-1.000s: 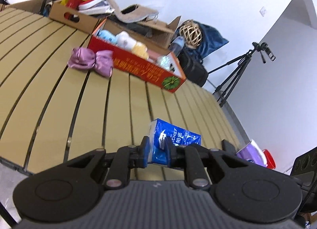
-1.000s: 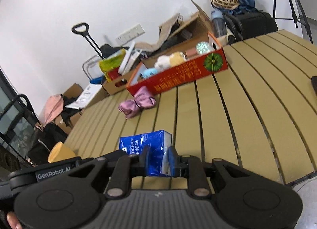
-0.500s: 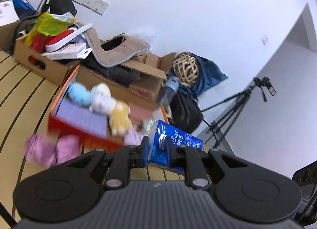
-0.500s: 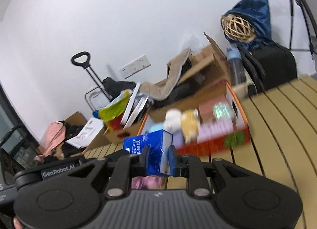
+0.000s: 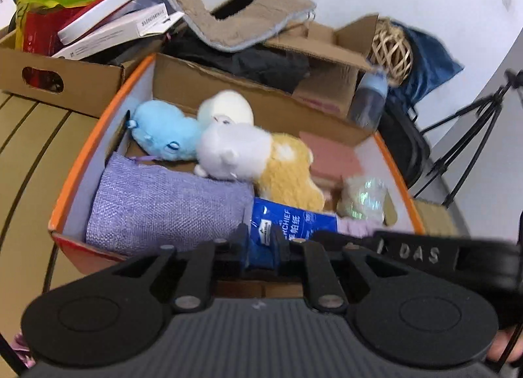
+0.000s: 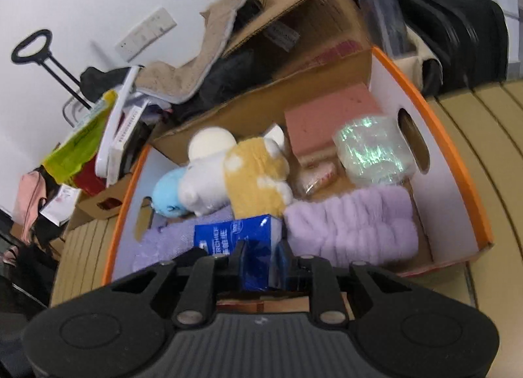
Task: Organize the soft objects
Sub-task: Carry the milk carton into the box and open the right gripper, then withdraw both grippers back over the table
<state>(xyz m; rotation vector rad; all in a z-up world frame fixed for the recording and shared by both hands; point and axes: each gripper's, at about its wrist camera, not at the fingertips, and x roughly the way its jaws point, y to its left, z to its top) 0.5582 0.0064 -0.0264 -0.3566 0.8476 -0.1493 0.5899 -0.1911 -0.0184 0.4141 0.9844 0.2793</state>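
A blue tissue pack [image 5: 294, 224] [image 6: 235, 234] is held at both ends. My left gripper [image 5: 261, 244] is shut on one end and my right gripper [image 6: 260, 257] on the other. The pack hangs just over the near side of an orange-rimmed cardboard box [image 5: 98, 129] [image 6: 457, 162]. It is between a lilac woven cushion [image 5: 163, 208] and a lilac fluffy cloth [image 6: 353, 224]. The box also holds a blue plush [image 5: 163, 136], a white plush [image 5: 228, 149], a yellow plush [image 5: 287, 169], a pink foam block [image 6: 327, 116] and a shiny wrapped bundle [image 6: 372, 152].
The box stands on a slatted wooden table [image 5: 26, 156]. A brown carton of books [image 5: 65, 77] sits at its left. An open cardboard box [image 5: 327, 51] with dark clothes is behind it. A water bottle [image 5: 369, 97], bags and a tripod [image 5: 474, 136] lie beyond the table.
Both grippers have carried the tissue pack from over the table's near part to over the orange-rimmed box. The pink satin pouch has slid out of view below.
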